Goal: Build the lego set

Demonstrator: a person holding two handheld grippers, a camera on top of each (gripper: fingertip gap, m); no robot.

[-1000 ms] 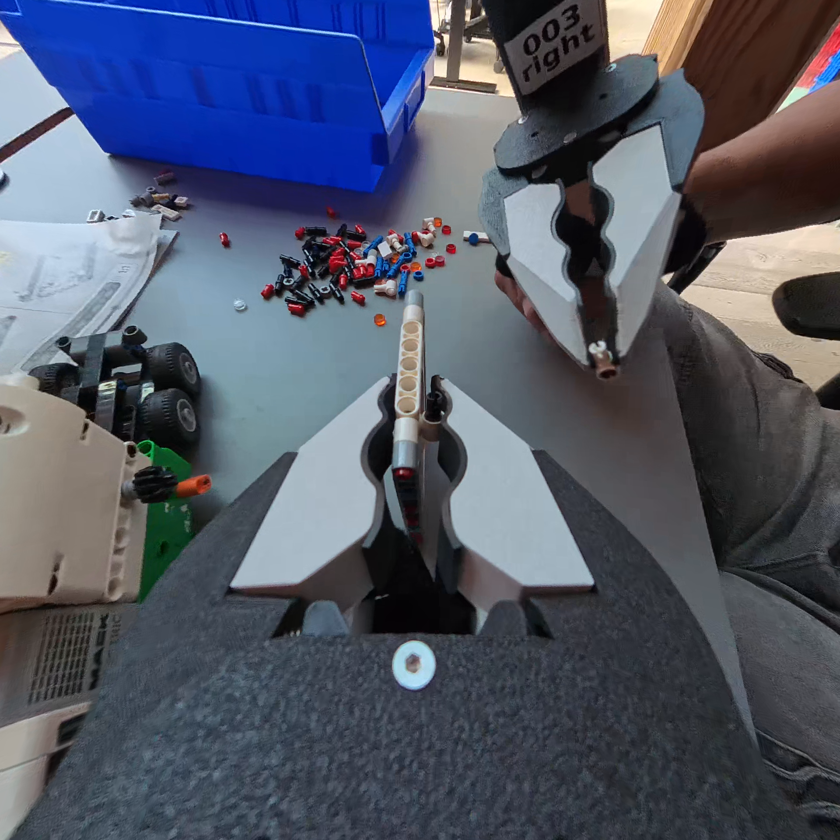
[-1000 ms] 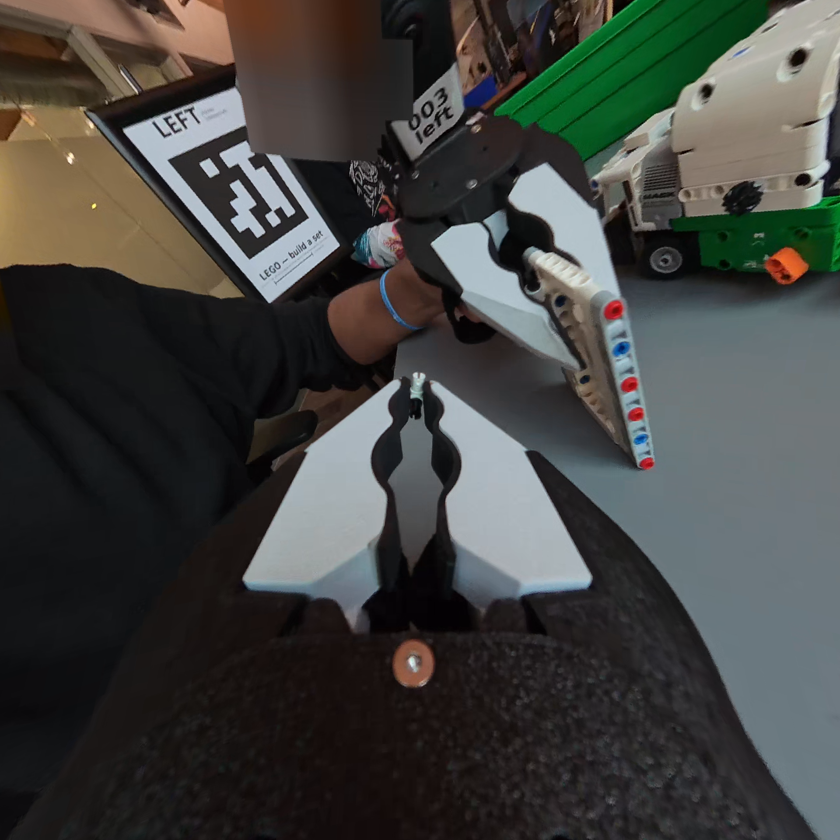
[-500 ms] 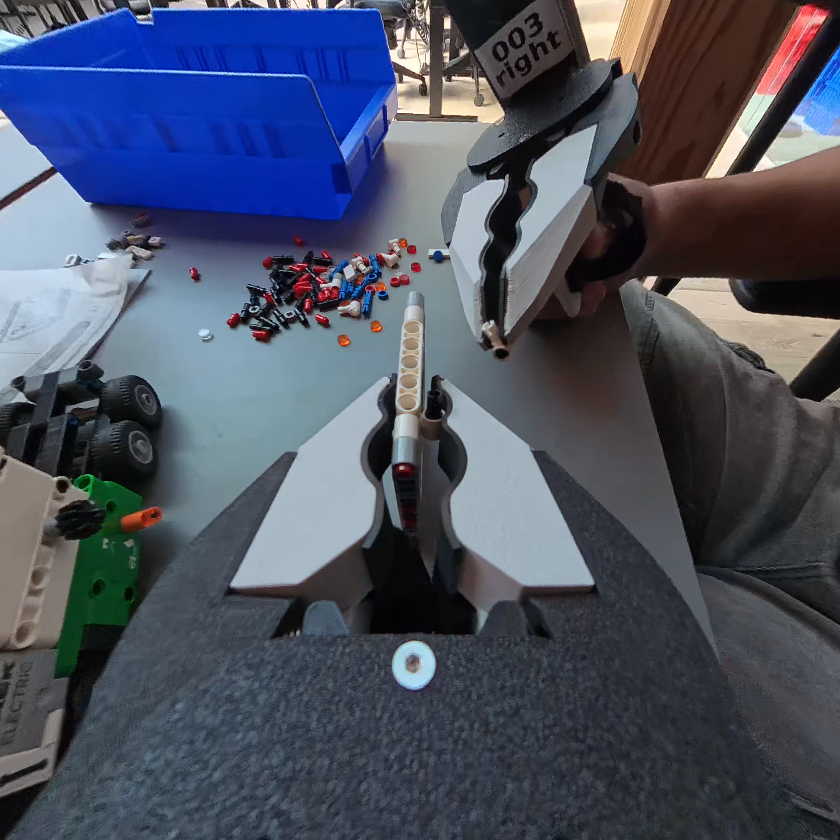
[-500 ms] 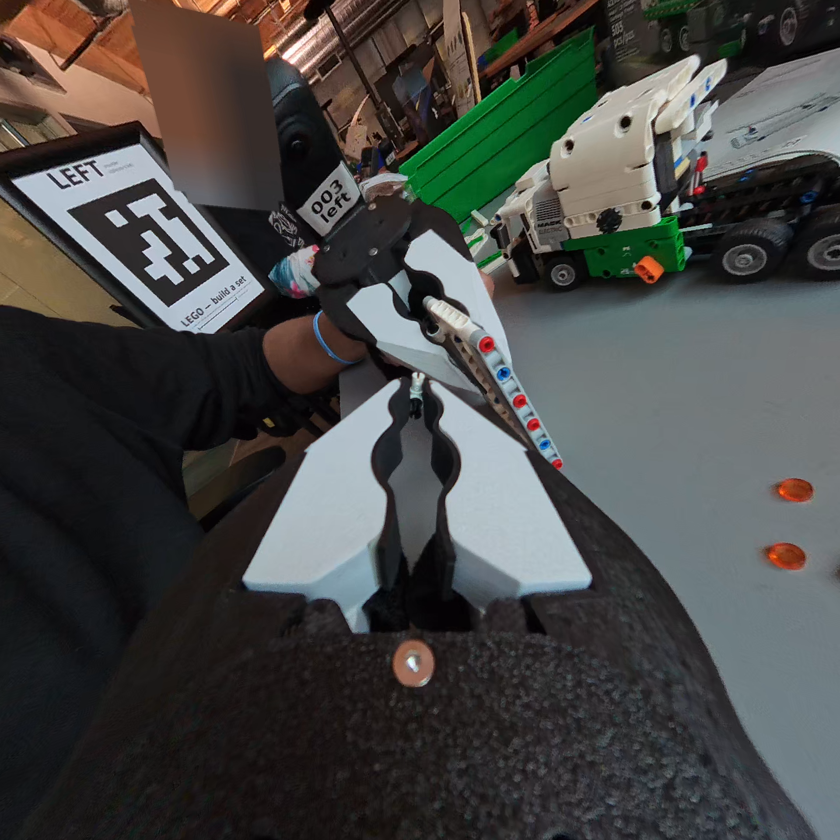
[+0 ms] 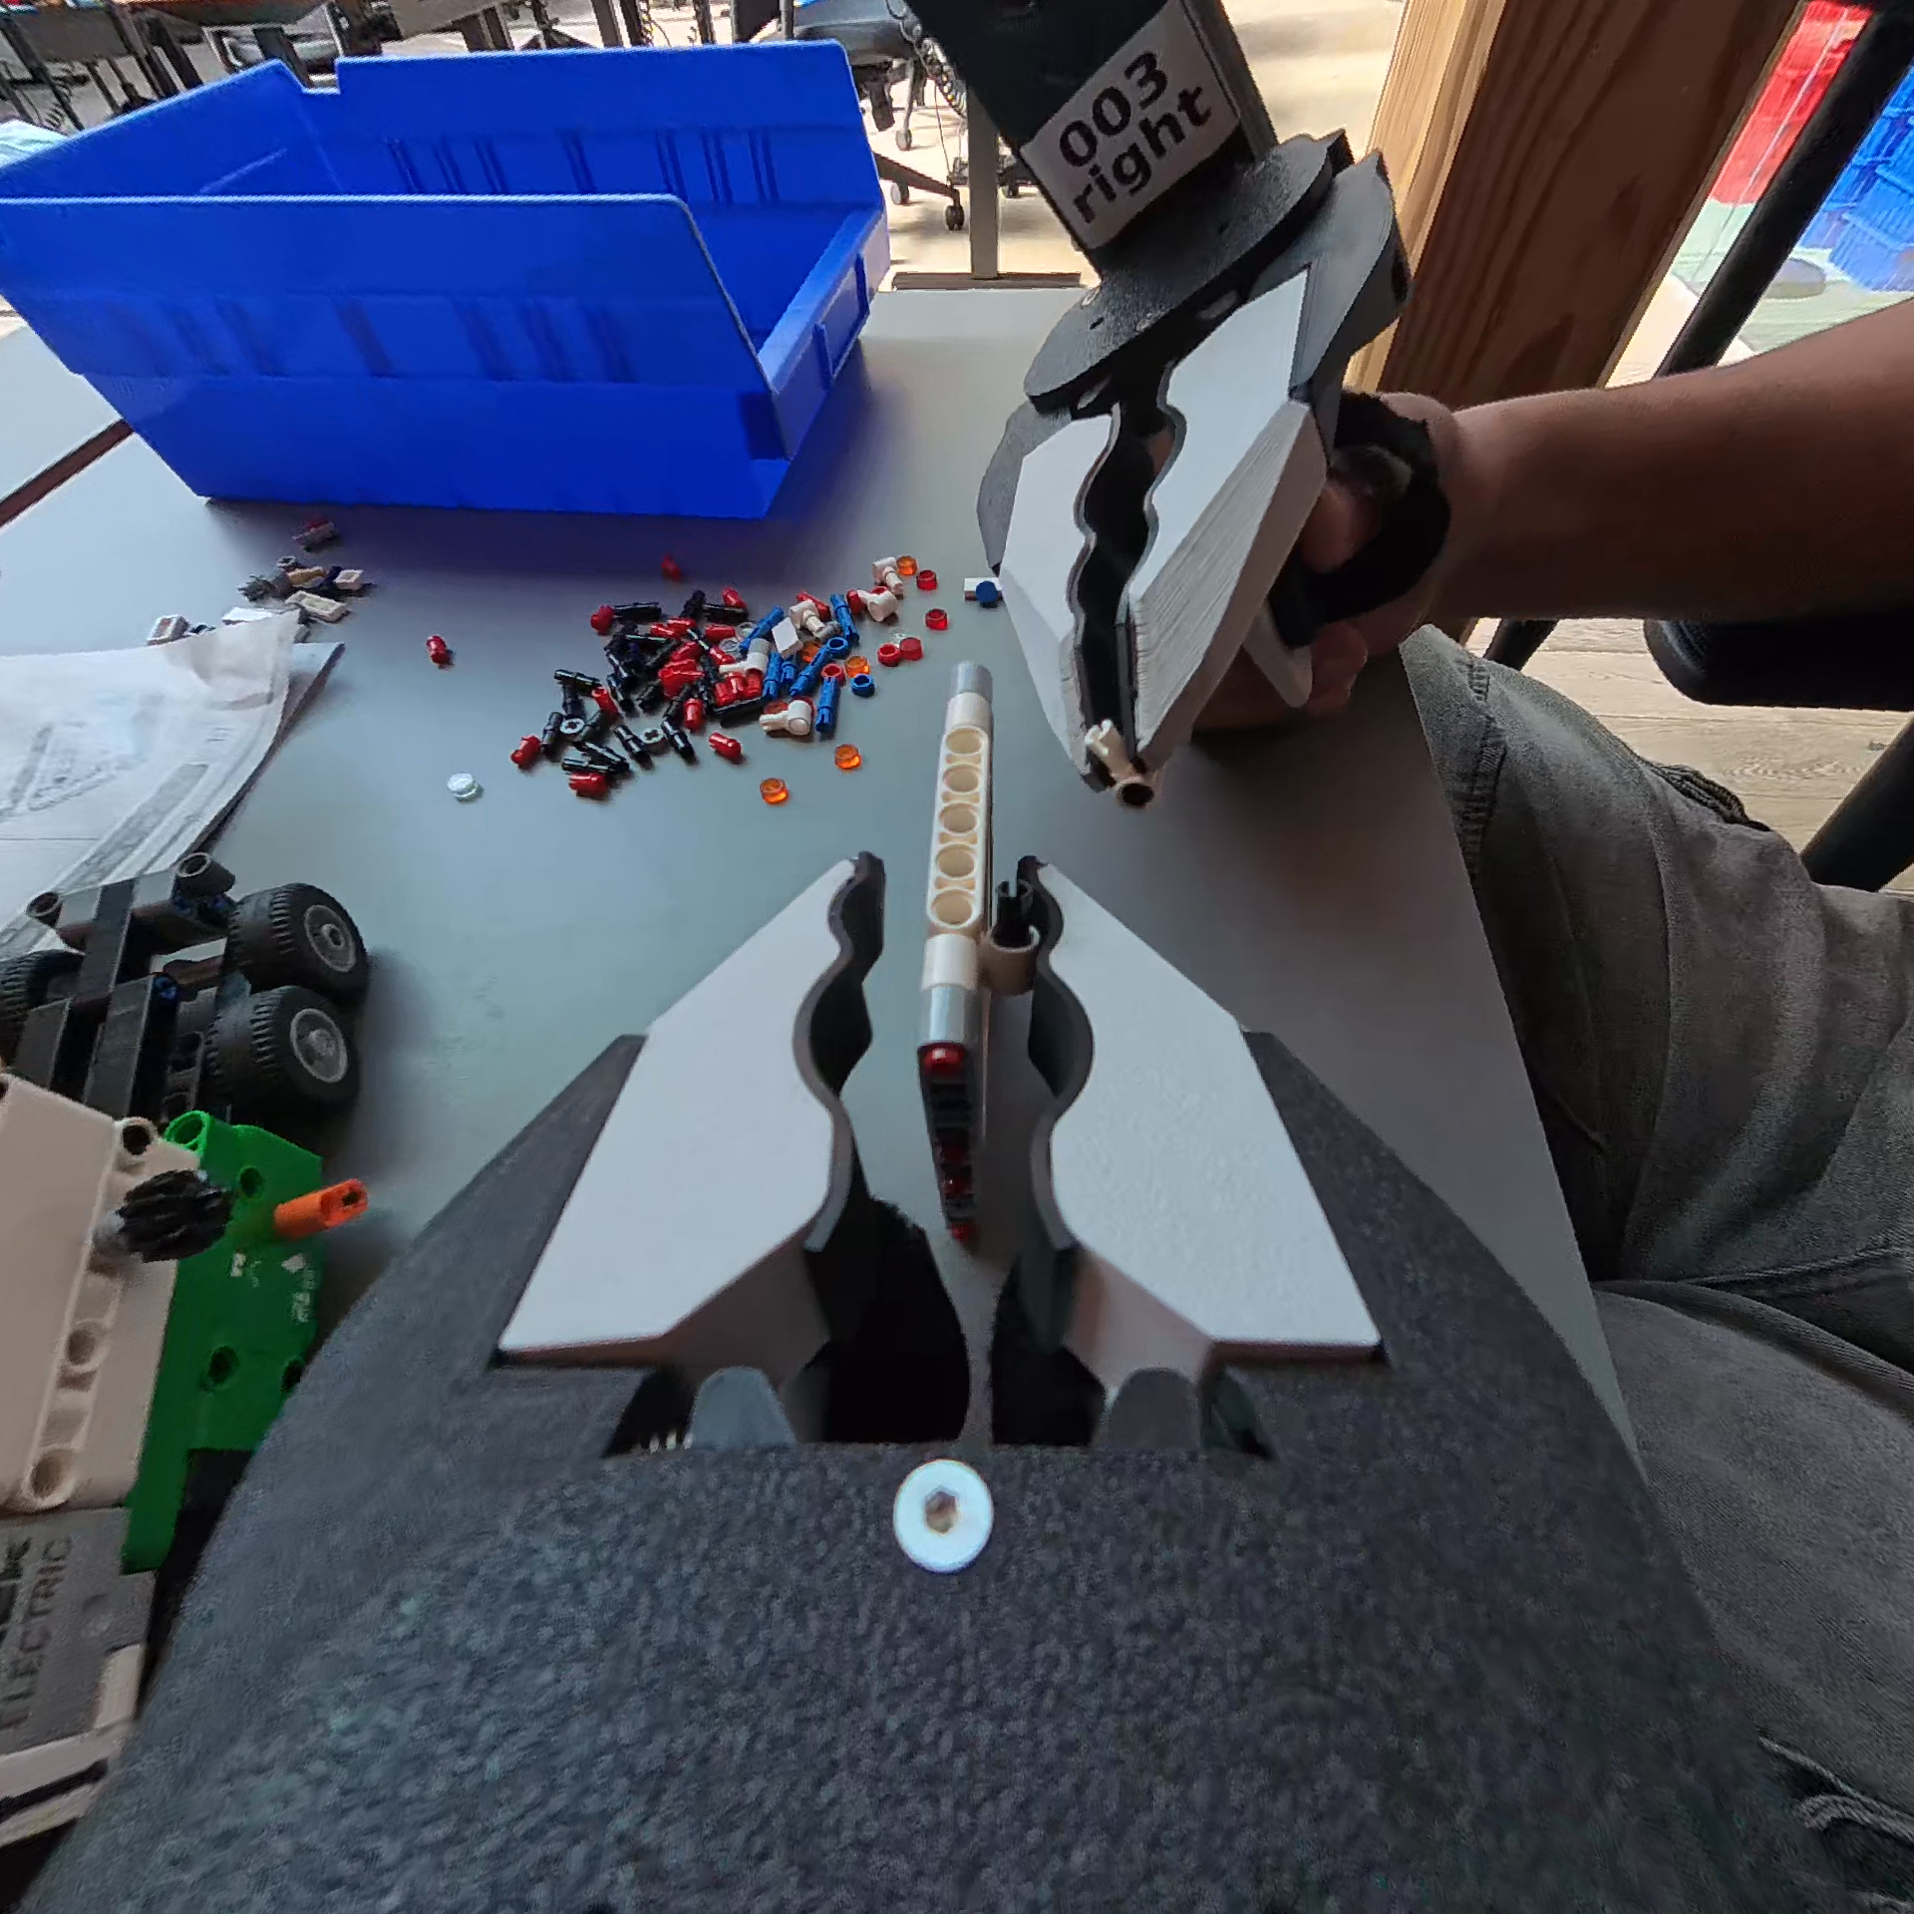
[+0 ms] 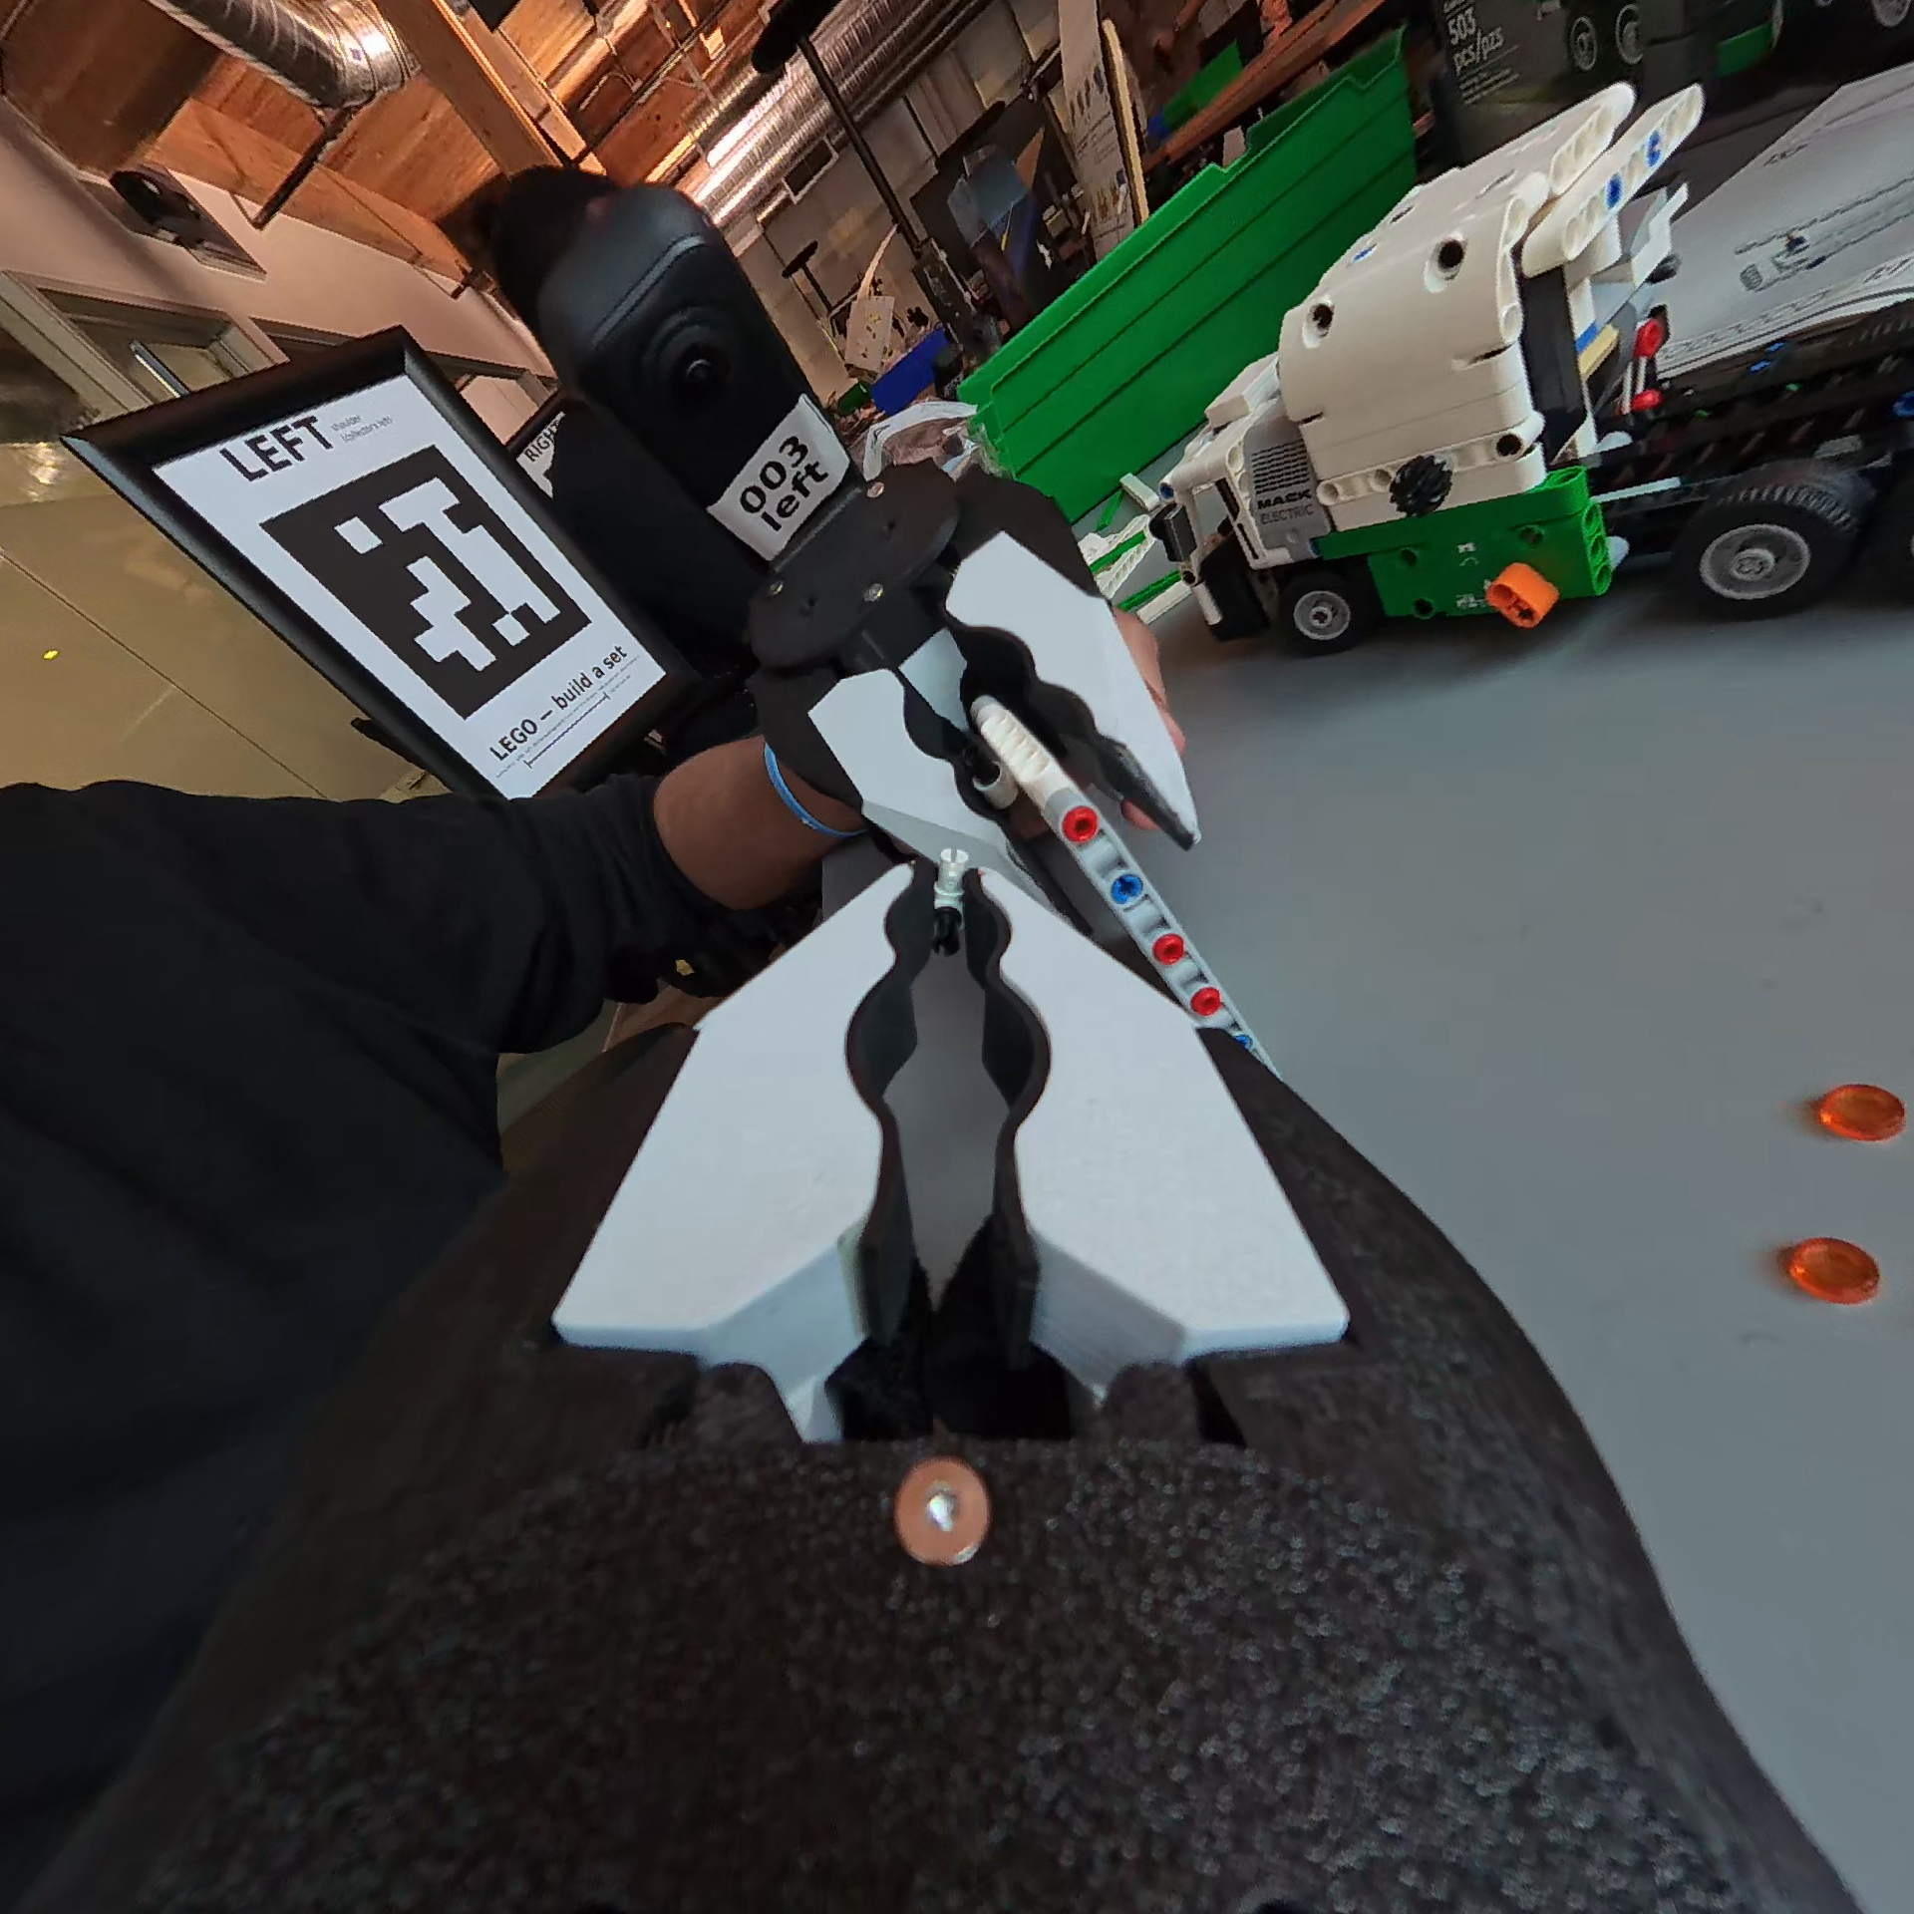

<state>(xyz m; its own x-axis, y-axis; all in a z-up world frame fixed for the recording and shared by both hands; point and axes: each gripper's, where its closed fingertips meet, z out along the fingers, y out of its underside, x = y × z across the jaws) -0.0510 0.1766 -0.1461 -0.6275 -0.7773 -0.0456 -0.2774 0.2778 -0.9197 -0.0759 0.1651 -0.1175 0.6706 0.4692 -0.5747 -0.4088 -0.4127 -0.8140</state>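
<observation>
My left gripper (image 5: 951,880) has its jaws a little apart around a long beam assembly (image 5: 961,829), white with a grey beam carrying red and blue pins (image 6: 1139,922). A gap shows between the left finger and the beam, while a tan connector (image 5: 1010,958) touches the right finger. My right gripper (image 6: 945,880) is shut on a small white pin piece (image 6: 947,886). It hangs tip-down just right of the beam's far end in the left wrist view (image 5: 1113,766). The left gripper (image 6: 1088,798) sits just beyond the right gripper's tips.
A blue bin (image 5: 466,311) stands at the back. A pile of small red, black and blue pieces (image 5: 725,673) lies in front of it. The white and green truck model (image 6: 1450,445) and instruction sheets (image 5: 124,746) sit left. Orange round pieces (image 6: 1833,1269) lie nearby. The grippers are tip to tip, or close to it.
The left gripper's jaws have parted slightly around the beam. The right gripper with its pin piece has swung from the right toward the beam's far end.
</observation>
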